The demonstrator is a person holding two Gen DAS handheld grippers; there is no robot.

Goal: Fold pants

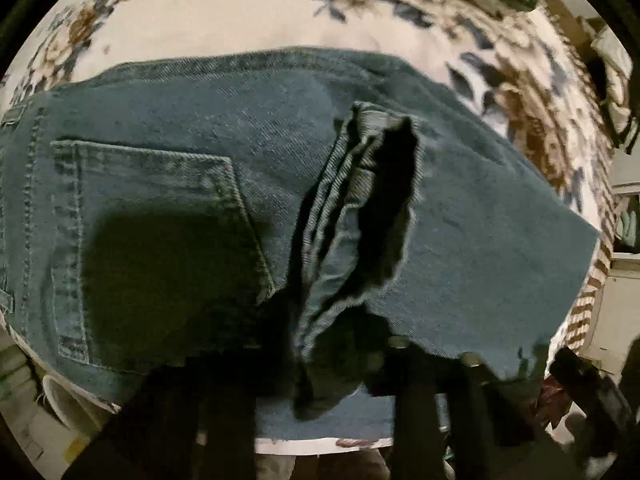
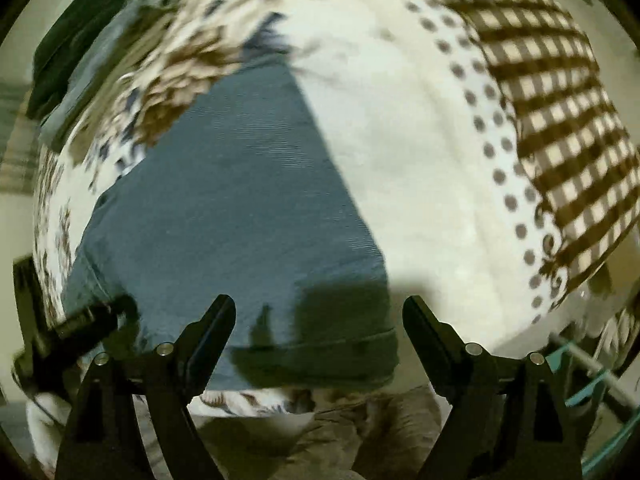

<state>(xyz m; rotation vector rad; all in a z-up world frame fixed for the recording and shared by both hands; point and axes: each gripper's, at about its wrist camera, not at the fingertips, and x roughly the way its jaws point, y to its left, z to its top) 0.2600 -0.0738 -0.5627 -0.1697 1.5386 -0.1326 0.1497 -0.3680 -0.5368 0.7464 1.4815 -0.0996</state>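
Jeans [image 1: 168, 184] spread flat on a flowered bedspread [image 1: 208, 12], back pocket [image 1: 160, 232] at 9 o'clock in the left view, folded denim running toward 3 o'clock. Left claw [image 1: 320, 364] low at 6 o'clock, seemingly pinched on a bunched hem [image 1: 360, 216] that stands up at center; fingers lost in shadow and cloth, so grip impossible to confirm. Right claw [image 2: 320, 320] spread wide at 6 o'clock of its own view, nothing between the tips, hovering over the near edge of a denim panel [image 2: 240, 208]. Best done by keeping the bunched layers together, carrying them low and straight across, laying edge on edge, then smoothing outward with the free claw before letting go. Hard to tell: how many layers sit in the bunch, where the leg ends lie, and the far side of the bed, all blurred by motion. Checked border [image 2: 560, 120] smeared at 2 o'clock.
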